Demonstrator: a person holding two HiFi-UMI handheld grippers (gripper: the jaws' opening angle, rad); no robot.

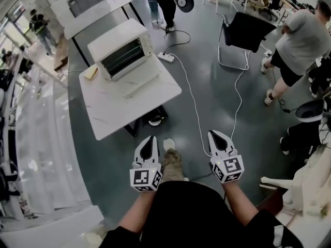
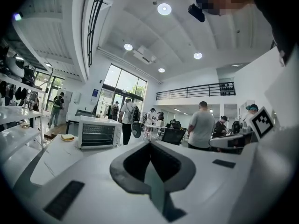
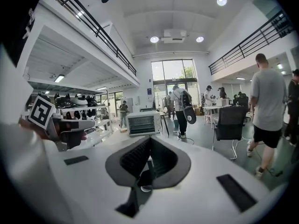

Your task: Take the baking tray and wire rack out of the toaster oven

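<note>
A white toaster oven [image 1: 123, 55] stands on a white marble-look table [image 1: 111, 110], with its glass door closed; it also shows far off as the toaster oven [image 2: 96, 132] and the toaster oven [image 3: 143, 123]. The tray and rack inside are only faint lines behind the glass. My left gripper [image 1: 149, 144] and right gripper [image 1: 217, 139] hang side by side over the floor, well short of the table. Both are shut with nothing between the jaws. The left gripper [image 2: 148, 158] and right gripper [image 3: 148, 155] point toward the oven.
A yellow sponge-like thing [image 1: 90, 73] lies left of the oven. A white power strip [image 1: 166, 57] and cable [image 1: 192, 105] run across the grey floor. A black chair [image 1: 245, 32] and a person in grey [image 1: 297, 45] stand at the right. White shelving [image 1: 20, 118] lines the left.
</note>
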